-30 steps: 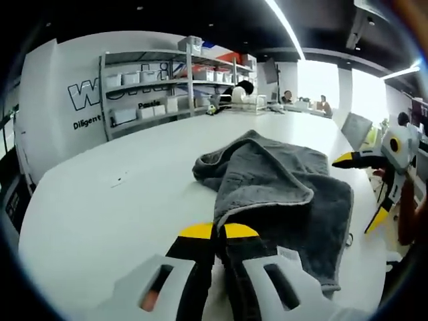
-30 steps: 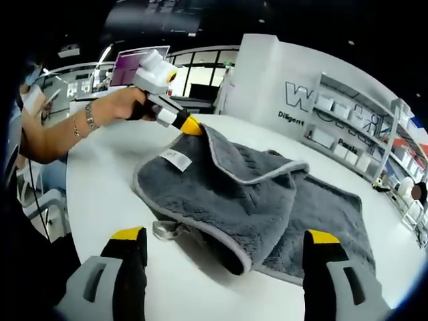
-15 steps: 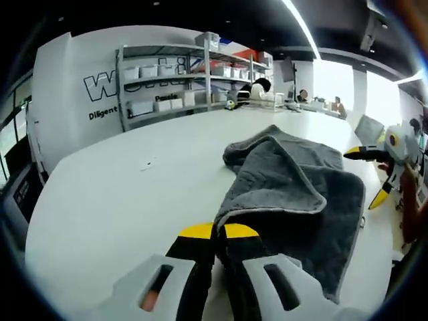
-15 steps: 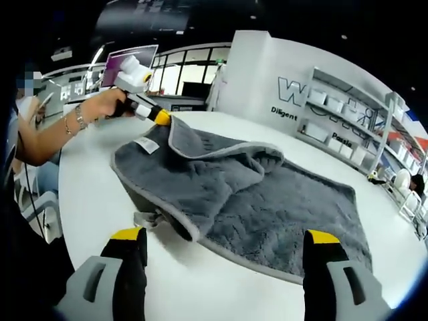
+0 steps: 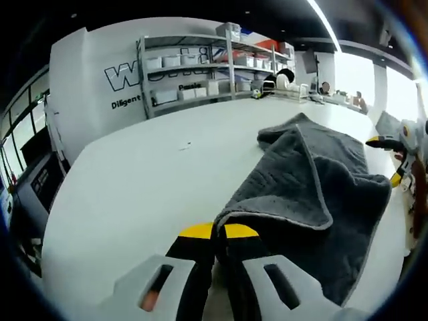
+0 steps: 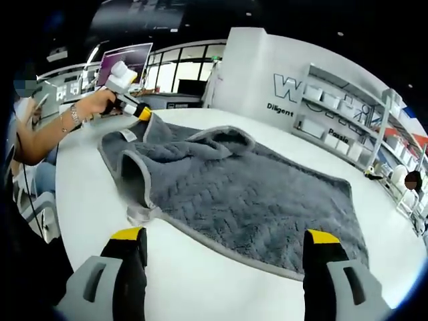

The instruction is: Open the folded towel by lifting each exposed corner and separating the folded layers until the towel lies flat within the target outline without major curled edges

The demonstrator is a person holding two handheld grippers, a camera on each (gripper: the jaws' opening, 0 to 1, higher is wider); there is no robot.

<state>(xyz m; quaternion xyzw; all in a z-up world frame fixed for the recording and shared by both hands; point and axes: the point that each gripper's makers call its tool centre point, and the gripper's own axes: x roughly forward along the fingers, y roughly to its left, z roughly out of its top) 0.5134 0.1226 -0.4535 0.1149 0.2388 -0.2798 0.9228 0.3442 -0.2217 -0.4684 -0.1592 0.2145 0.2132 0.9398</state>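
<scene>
A grey towel (image 6: 247, 194) with a light hem lies largely spread on the white table (image 6: 200, 281). Its far left part is still folded over, with a white label (image 6: 126, 136) showing. My left gripper (image 5: 217, 231) is shut on a towel corner, and the cloth (image 5: 314, 174) runs away from its yellow tips in a raised fold. In the right gripper view that left gripper (image 6: 144, 114) is held by a hand at the towel's far left corner. My right gripper (image 6: 224, 235) is open just above the near hem, with nothing between its fingers. It also appears at the far side of the towel (image 5: 386, 160).
Metal shelving with white bins (image 5: 200, 67) stands against the lettered wall behind the table (image 5: 134, 174). A person's forearm (image 6: 47, 137) reaches in along the table's left edge. A small hanging loop (image 6: 137, 215) sticks out from the near hem.
The left gripper has drawn its corner away from the right one. The folded top layer has peeled back, so much more of the towel lies flat. The right gripper has stayed open.
</scene>
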